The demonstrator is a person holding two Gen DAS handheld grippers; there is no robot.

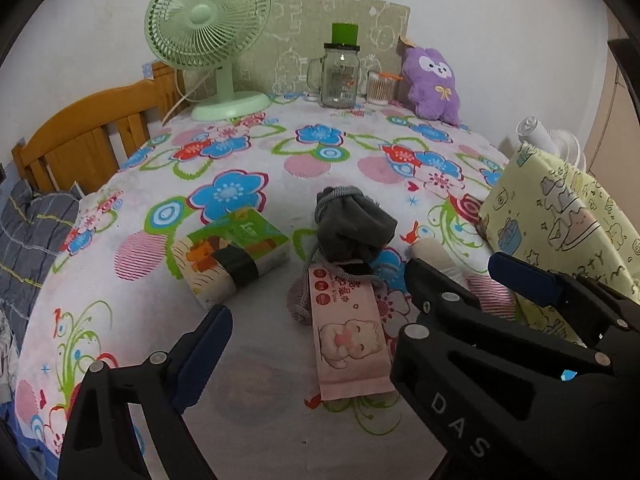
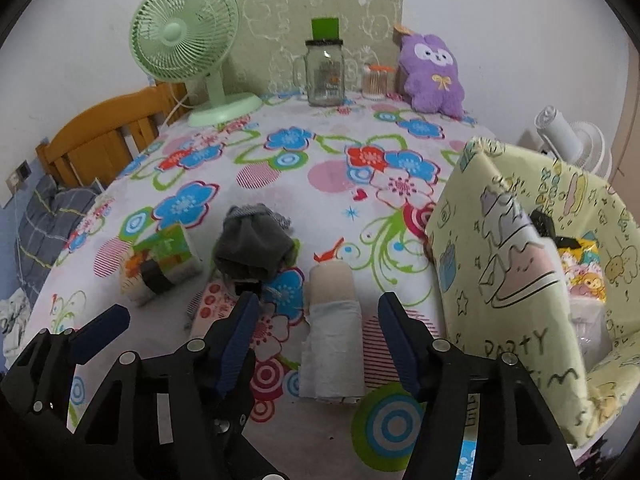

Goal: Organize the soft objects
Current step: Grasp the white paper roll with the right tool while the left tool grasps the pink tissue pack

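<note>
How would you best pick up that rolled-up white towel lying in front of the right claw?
Probably across its middle, coming from above. The towel roll lies lengthwise pointing away, between the right gripper's open jaws, so the fingers can squeeze its soft round sides without turning.

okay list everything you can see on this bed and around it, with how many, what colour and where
desk fan: 1, pale green, back left.
glass jar: 1, clear with green lid, back centre.
cotton swab tub: 1, clear, right of the jar.
plush toy: 1, purple, back right.
tissue pack: 1, green and white, left of centre.
rolled sock: 1, grey, centre.
pink packet: 1, pink, near centre.
cloth roll: 1, beige and white, between the right gripper's fingers.
storage box: 1, pale yellow, right.
white fan: 1, white, behind the box.
headboard: 1, orange wood, left.
left gripper: black and blue, open.
right gripper: black and blue, open around the roll.
</note>
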